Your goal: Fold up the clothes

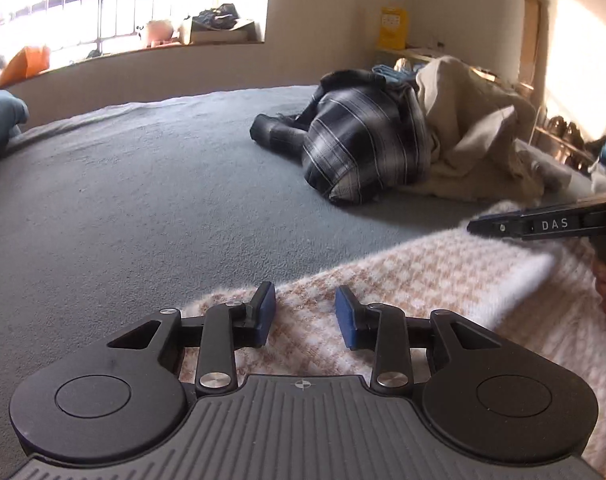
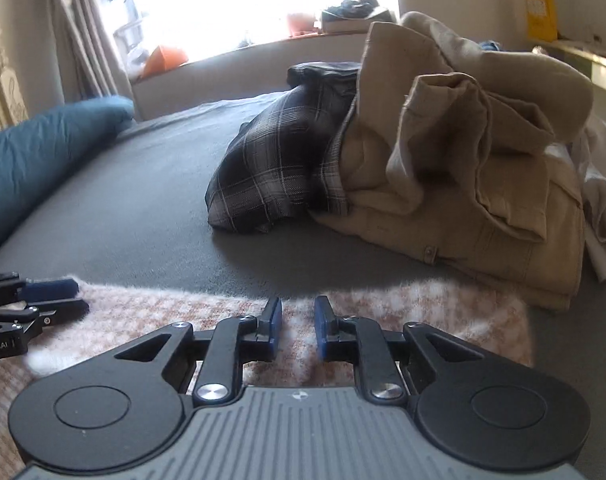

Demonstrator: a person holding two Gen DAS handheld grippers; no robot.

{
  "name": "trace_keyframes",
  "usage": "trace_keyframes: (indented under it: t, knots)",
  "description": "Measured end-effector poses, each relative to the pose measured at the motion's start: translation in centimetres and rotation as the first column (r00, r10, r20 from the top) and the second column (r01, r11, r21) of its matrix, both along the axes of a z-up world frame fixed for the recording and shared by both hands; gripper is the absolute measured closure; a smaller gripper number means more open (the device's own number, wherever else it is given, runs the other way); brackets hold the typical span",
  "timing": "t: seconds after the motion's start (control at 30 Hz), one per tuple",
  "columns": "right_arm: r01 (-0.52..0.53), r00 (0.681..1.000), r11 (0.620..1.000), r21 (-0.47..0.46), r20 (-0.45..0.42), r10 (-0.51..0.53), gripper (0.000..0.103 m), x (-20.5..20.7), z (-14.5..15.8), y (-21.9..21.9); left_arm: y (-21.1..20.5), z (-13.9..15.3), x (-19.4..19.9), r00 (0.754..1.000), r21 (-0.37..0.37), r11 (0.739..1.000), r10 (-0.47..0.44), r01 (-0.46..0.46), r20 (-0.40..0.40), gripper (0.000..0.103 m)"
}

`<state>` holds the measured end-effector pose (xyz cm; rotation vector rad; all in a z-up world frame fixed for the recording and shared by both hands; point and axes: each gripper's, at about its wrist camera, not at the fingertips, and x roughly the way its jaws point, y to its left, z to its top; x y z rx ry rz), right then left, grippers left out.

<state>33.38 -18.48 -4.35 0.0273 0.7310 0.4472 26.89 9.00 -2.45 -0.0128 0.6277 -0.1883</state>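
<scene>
A blue pillow lies on the grey bed; yellow box, perhaps cardboard, by the wall

Knit garment: pink-and-white houndstooth.
Shirt: black, white plaid.
Jacket: beige.
Bedcover: grey.
Pillow: teal.

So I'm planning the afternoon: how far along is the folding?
Nothing looks folded yet. In hand: the checked knit lies spread on the bed, with the left claw and right claw both open over its far edge. Left: the plaid shirt and beige garment lie heaped behind.
</scene>
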Motion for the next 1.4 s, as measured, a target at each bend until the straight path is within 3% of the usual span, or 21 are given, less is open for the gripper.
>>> trace_keyframes:
  t: [0.1,0.2,0.33,0.47,0.5,0.6,0.7,0.83,0.87,1.0,1.13,1.3,1.4]
  knots:
    - [-0.019,1.0,1.0,-0.02,-0.005,0.019,0.086,0.1,0.5,-0.2,-0.2,0.5,-0.3,1.0,0.016,1.0,-0.003,0.003,0.007,0.069]
    - [-0.015,0.999,1.0,0.017,0.03,0.014,0.084,-0.9,2.7,-0.7,-0.7,2.0,-1.6,0.999,0.041,0.999,-0.011,0.009,0.053,0.067]
    - [-0.117,0.992,0.99,0.08,0.047,0.114,0.084,-3.5,4.2,-1.0,-1.9,1.4,-2.6,0.996,0.108,0.992,-0.071,0.066,0.047,0.058]
    - [-0.19,0.982,0.98,-0.056,-0.012,0.19,0.084,-4.3,0.8,0.6,-3.1,0.3,-3.2,0.992,0.166,0.979,-0.123,0.118,0.015,0.057]
    - [-0.188,0.982,0.981,-0.054,0.013,0.189,0.084,-4.6,0.8,0.5,-2.8,0.6,-3.3,0.994,0.146,0.983,-0.11,0.107,0.018,0.057]
    - [-0.144,0.989,0.989,-0.025,-0.018,0.144,0.082,-4.5,2.2,0.6,-2.7,2.2,-3.9,0.996,0.15,0.986,-0.085,0.078,0.039,0.057]
    - [-0.174,0.985,0.985,-0.012,0.01,0.174,0.082,-5.9,3.3,1.1,-4.0,2.7,-5.0,0.991,0.188,0.975,-0.127,0.117,0.043,0.057]
    - [-0.172,0.984,0.983,-0.058,-0.064,0.168,0.079,-5.6,1.2,2.9,-5.7,0.7,-4.4,0.995,0.249,0.963,-0.096,0.102,-0.038,0.057]
    - [-0.162,0.986,0.985,-0.062,-0.046,0.159,0.079,-5.9,1.1,3.1,-5.6,0.7,-4.5,0.996,0.239,0.967,-0.078,0.084,-0.035,0.057]
    - [-0.135,0.989,0.988,-0.077,-0.069,0.13,0.076,-6.5,2.8,3.1,-5.0,2.8,-5.8,0.997,0.237,0.97,-0.035,0.05,-0.068,0.057]
    - [-0.133,0.987,0.988,-0.078,-0.098,0.125,0.073,-8.9,5.1,1.4,-4.5,4.6,-8.4,0.994,0.285,0.956,-0.035,0.062,-0.099,0.053]
    - [-0.166,0.973,0.979,-0.12,-0.181,0.143,0.07,-13.0,7.0,0.0,-4.2,6.1,-13.0,0.981,0.232,0.968,-0.053,0.095,-0.184,0.045]
    - [-0.196,0.956,0.971,-0.14,-0.249,0.157,0.067,-16.5,7.8,-0.7,-4.7,6.0,-16.0,0.964,0.197,0.975,-0.05,0.104,-0.262,0.032]
